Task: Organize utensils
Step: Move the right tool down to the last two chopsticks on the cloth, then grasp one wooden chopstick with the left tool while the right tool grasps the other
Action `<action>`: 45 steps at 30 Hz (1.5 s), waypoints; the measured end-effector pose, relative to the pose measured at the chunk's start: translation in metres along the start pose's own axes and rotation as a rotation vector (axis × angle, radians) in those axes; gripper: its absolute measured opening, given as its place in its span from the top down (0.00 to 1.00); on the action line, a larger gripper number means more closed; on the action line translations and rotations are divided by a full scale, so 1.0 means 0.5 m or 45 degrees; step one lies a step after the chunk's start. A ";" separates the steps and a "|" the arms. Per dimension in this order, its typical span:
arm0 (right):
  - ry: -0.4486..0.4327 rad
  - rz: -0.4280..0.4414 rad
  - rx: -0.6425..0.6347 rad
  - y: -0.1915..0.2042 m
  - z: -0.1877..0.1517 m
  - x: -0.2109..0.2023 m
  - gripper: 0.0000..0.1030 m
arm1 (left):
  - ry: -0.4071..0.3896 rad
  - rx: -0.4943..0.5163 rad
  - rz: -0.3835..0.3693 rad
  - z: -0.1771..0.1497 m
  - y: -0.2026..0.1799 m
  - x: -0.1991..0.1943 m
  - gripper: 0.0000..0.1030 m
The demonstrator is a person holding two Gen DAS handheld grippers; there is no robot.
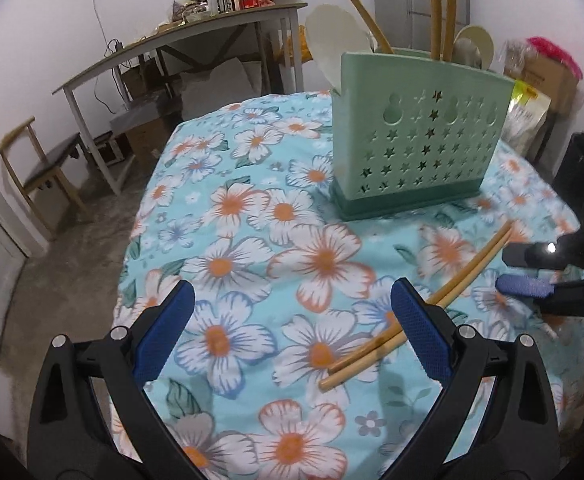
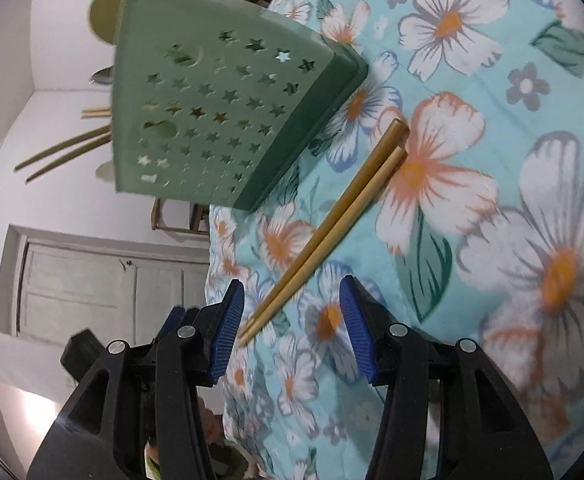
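Lying nearest on the flowered cloth of the table are two loose chopsticks, side by side and touching along their length. In the left wrist view their blunt ends sit just in front of the left hand-held gripper, and one of its blue pads hides a short stretch of them. That gripper stands wide open with nothing between its pads, only bare cloth. The right hand-held gripper is about half open; the thin tips of the two chopsticks reach into the gap close to its left pad, but the pads do not press on them. In the left wrist view the right hand-held gripper comes in from the right edge, beside the far ends of the pair.

Between the chopsticks and the left edge of the table the cloth is bare and roomy. That edge drops to a concrete floor.

Farther back stands one green utensil holder, upright, pierced with star holes, near the far edge of the table. From it rise one pale spatula, one round-headed spoon and three more chopsticks: one slanted, two upright together.

Beyond the table, well apart, are one wooden chair and one long side table cluttered with bottles and boxes.
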State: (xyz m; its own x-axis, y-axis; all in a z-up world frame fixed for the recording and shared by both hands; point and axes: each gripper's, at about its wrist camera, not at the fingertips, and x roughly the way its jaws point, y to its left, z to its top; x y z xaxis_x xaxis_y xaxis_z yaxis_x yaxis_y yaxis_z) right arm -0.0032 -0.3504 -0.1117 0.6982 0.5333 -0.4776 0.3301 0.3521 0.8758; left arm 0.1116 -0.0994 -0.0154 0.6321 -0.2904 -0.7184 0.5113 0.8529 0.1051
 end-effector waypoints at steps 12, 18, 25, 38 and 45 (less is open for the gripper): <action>-0.058 -0.014 0.100 0.020 0.026 0.045 0.62 | 0.041 -0.040 0.023 0.015 0.002 0.003 0.08; -0.092 -0.069 0.130 0.033 0.022 0.087 0.78 | 0.056 -0.049 0.016 0.012 0.005 0.007 0.08; -0.099 -0.074 0.143 0.028 0.011 0.108 0.89 | 0.051 -0.051 0.004 0.010 0.007 0.006 0.08; 0.033 0.009 0.105 0.011 -0.005 0.034 0.89 | 0.033 0.011 -0.130 0.037 -0.019 0.014 0.08; 0.053 0.039 0.122 -0.023 -0.031 -0.019 0.89 | 0.017 0.109 -0.332 0.062 -0.081 0.017 0.25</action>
State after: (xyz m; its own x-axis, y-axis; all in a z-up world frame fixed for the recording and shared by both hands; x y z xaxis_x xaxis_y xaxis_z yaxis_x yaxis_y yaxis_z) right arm -0.0233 -0.3477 -0.1181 0.6825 0.5749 -0.4513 0.3696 0.2611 0.8917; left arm 0.1142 -0.1498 -0.0044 0.4655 -0.4892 -0.7376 0.7035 0.7102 -0.0270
